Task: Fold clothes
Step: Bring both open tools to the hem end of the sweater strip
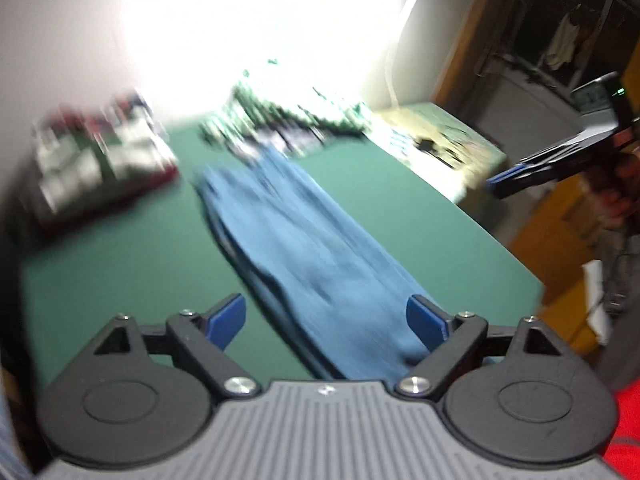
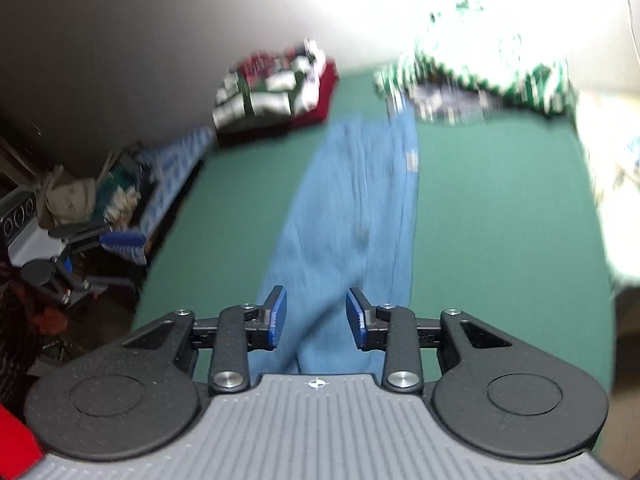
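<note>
The long blue knit garment [image 2: 352, 208] lies flat on the green-covered desk [image 2: 500, 220], a narrow strip whose long axis runs straight away from both tongs. Its near end sits directly ahead of the right tongs [image 2: 316, 318], which stand parted and empty. The left tongs [image 1: 326, 320] are spread wider, also empty, the strip angling off leftward.

Count: one blue garment; one red-and-white folded stack [image 2: 276, 92]; one green-and-white patterned heap [image 2: 492, 68].

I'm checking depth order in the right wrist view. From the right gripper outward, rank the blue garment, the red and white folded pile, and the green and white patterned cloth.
1. Blue garment: its near end lies right under the open right gripper.
2. Red and white folded pile: far left of the green table.
3. Green and white patterned cloth: far right; its depth is too close to the pile's to call.
</note>
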{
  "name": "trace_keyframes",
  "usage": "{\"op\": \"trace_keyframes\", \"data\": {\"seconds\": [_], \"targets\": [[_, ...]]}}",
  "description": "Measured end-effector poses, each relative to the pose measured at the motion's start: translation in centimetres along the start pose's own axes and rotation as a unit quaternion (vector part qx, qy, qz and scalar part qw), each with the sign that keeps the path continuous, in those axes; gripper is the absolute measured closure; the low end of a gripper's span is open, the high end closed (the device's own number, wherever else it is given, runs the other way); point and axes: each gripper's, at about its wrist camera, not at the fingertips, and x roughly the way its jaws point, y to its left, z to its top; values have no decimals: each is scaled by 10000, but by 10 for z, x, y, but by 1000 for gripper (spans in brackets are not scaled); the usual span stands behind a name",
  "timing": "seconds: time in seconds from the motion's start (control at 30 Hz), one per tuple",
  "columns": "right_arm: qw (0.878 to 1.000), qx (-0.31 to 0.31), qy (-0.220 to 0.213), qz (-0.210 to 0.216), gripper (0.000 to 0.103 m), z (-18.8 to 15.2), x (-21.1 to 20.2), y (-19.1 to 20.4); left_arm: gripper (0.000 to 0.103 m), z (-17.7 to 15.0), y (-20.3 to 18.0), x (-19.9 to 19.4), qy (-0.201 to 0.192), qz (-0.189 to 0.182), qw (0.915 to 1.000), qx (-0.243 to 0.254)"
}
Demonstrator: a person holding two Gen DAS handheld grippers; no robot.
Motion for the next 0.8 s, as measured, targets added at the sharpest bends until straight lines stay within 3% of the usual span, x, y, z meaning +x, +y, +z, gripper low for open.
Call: {"op": "trace_keyframes", "data": {"seconds": [0.13,0.2,0.27,0.43,0.6,0.8], "targets": [[10000,15,11,11,63,38,35,-23,20,68,21,-5,-352,660,9969,257],[10000,23,16,17,61,57,52,-34,19,86,30,9,-485,876,9943,355],[10000,30,22,22,58,76,70,-46,20,91,42,37,-437,855,9953,160],[10000,49,36,36,57,124,113,-74,19,63,61,124,-24,810,9963,-291],[9985,283,452,82,57,112,179,-116,18,31,80,193,568,562,9944,-692],[9971,227,641,332,56,88,198,-123,15,10,78,230,951,268,9934,-586]]}}
